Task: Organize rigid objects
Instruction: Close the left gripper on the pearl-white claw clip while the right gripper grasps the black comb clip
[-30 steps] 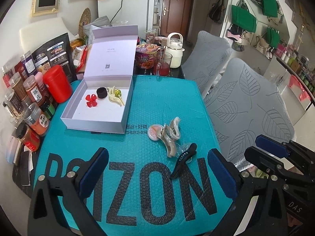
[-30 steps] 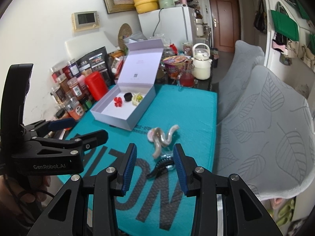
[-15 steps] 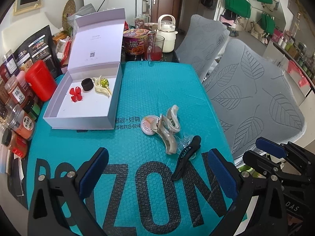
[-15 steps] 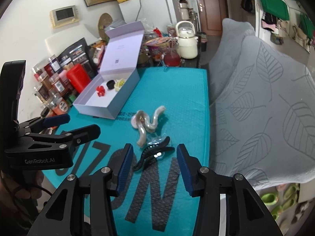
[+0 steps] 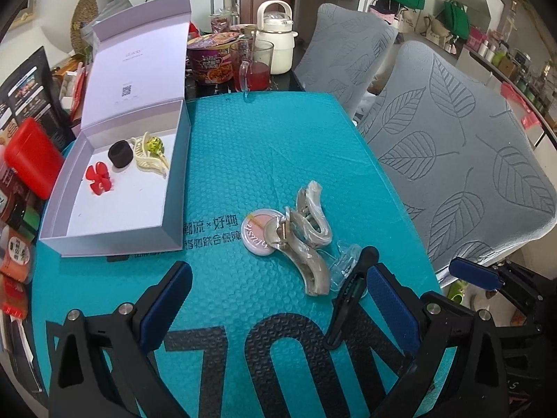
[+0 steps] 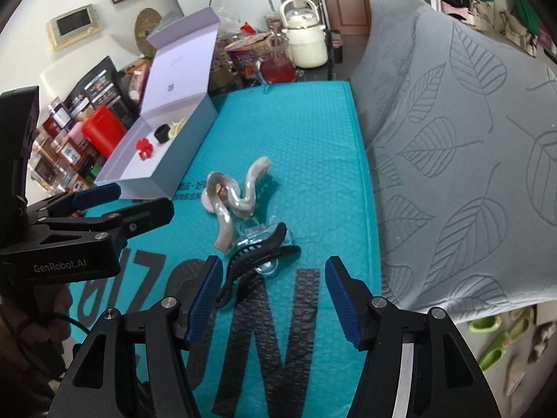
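Observation:
A black hair clip (image 6: pixel 256 261) lies on the teal mat (image 6: pixel 296 146), just ahead of my open, empty right gripper (image 6: pixel 275 296); it also shows in the left wrist view (image 5: pixel 351 289). Beside it lie a clear clip (image 5: pixel 343 266), two beige claw clips (image 5: pixel 306 240) and a pink round compact (image 5: pixel 257 231). An open lilac box (image 5: pixel 122 188) at the left holds a red flower clip (image 5: pixel 97 177), a black scrunchie (image 5: pixel 120 153) and a cream claw clip (image 5: pixel 149 155). My left gripper (image 5: pixel 275 310) is open and empty, above the mat's near part.
Spice jars and a red canister (image 5: pixel 31 156) line the mat's left edge. A noodle cup (image 5: pixel 212 59), a glass of red drink (image 5: pixel 252 66) and a white kettle (image 5: pixel 275 45) stand behind the mat. Grey leaf-patterned chair covers (image 5: pixel 452 160) border the right side.
Both grippers have moved forward and tilted down toward the clips. The right gripper's jaws have opened wider and now lie close behind the black clip.

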Available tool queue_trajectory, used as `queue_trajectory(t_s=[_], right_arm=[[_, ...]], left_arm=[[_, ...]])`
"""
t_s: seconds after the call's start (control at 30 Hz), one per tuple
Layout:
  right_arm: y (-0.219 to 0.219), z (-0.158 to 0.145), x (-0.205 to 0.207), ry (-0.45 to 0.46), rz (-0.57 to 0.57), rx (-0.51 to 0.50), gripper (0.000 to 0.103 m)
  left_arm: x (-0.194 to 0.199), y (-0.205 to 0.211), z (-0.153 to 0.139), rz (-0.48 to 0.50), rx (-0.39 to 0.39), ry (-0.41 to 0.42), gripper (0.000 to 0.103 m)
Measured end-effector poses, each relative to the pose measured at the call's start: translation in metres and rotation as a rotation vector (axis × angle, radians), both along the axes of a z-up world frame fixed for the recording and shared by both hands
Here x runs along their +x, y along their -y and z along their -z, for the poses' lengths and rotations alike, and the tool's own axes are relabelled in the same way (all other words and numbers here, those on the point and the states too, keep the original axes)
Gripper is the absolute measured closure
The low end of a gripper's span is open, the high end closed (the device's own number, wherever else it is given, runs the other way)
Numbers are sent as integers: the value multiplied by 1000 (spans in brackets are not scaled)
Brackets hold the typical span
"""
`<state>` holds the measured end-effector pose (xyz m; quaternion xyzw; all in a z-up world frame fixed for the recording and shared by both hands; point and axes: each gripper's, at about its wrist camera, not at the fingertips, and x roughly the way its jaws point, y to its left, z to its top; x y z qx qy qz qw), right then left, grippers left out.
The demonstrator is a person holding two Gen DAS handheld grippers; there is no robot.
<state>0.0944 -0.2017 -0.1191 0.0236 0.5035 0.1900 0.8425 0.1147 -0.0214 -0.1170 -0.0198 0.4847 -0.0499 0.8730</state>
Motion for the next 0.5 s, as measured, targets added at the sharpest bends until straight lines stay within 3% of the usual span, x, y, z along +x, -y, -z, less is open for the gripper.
queue_trajectory(t_s=[0.17,0.3,0.5], right_arm=[[-13,18,6,-20,3,-32,42],[-18,35,16,-75,20,33,42],[-27,50,27,-126,44,74,51]], left_arm=[[10,-4,16,37,3,-18,1],[21,-10,25,46,1,-33,1],[36,-21,31,45,-29,-39,1]])
